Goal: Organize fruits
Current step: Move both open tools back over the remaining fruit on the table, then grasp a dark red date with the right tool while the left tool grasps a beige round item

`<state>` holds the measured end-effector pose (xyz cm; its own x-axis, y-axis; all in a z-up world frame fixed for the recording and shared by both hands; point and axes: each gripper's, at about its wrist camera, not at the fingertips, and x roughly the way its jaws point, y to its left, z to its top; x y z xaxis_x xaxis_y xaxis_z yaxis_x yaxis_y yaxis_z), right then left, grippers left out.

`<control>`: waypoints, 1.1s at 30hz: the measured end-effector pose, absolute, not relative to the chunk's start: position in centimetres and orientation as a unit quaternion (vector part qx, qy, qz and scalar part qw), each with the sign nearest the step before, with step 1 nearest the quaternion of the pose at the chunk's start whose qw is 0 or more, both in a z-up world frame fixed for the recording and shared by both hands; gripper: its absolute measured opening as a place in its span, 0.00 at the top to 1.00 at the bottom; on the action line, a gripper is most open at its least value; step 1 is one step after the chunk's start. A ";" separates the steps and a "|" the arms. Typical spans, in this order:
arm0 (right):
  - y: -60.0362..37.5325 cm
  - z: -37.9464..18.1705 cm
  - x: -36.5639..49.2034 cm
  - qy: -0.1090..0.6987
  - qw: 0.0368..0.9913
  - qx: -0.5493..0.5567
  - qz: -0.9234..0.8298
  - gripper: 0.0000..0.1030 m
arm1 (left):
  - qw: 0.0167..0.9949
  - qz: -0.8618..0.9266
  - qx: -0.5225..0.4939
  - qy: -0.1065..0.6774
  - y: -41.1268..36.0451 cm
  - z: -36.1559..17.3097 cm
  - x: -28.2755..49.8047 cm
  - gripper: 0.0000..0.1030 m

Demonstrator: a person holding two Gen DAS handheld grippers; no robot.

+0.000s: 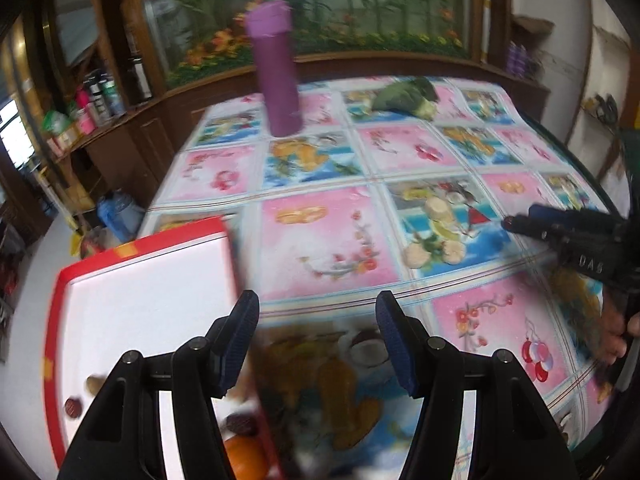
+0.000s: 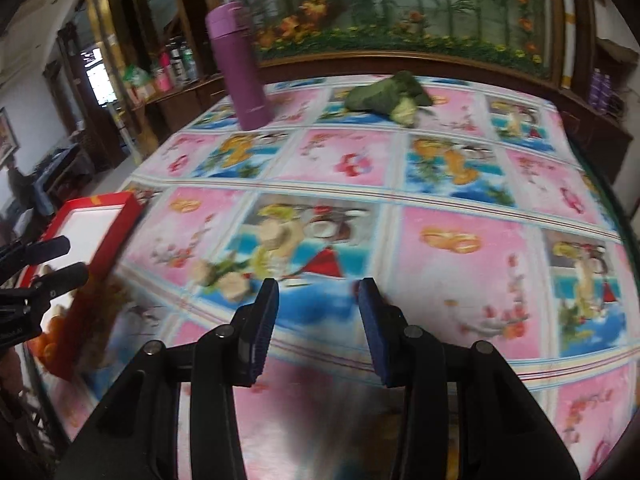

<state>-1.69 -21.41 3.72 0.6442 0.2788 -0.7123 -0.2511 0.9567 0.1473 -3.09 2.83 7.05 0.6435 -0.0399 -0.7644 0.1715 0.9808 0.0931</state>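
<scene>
A white tray with a red rim (image 1: 152, 288) sits at the table's left edge. In it lie a small dark red fruit (image 1: 73, 406), a brownish piece (image 1: 94, 384), another dark fruit (image 1: 240, 424) and an orange (image 1: 244, 456). My left gripper (image 1: 318, 320) hangs open just right of the tray's near corner, nothing between its fingers. My right gripper (image 2: 318, 292) is open and empty above the patterned tablecloth; it also shows at the right (image 1: 520, 218). The right wrist view has the tray (image 2: 120, 220), the oranges (image 2: 52, 332) and the left gripper (image 2: 76, 258) at far left.
A tall purple bottle (image 1: 276, 68) (image 2: 240, 68) stands at the table's far side. A green leafy vegetable (image 1: 408, 98) (image 2: 388, 96) lies to its right. Wooden cabinets and shelves with bottles (image 1: 96, 100) surround the table. A hand (image 1: 616, 332) holds the right gripper.
</scene>
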 end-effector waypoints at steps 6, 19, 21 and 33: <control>-23.0 2.8 -0.5 0.418 0.900 0.026 0.122 0.58 | 0.888 -0.099 0.089 0.441 -0.1 4.5 -0.3 0.41; -23.3 2.2 0.0 0.438 0.891 0.027 0.118 0.58 | 0.868 -0.132 0.098 0.468 -2.7 2.2 2.3 0.41; -23.2 2.0 0.2 0.441 0.889 0.027 0.120 0.58 | 0.867 -0.136 0.100 0.468 -3.1 1.9 2.6 0.43; -21.0 1.0 0.7 0.434 0.894 -0.021 0.110 0.58 | 0.868 -0.160 0.076 0.464 -3.2 1.8 3.0 0.79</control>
<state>0.71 -21.05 0.95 0.5996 0.1778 -0.7803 -0.2145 0.9750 0.0573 3.02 -3.23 1.78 0.5182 -0.2077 -0.8296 0.3480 0.9373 -0.0173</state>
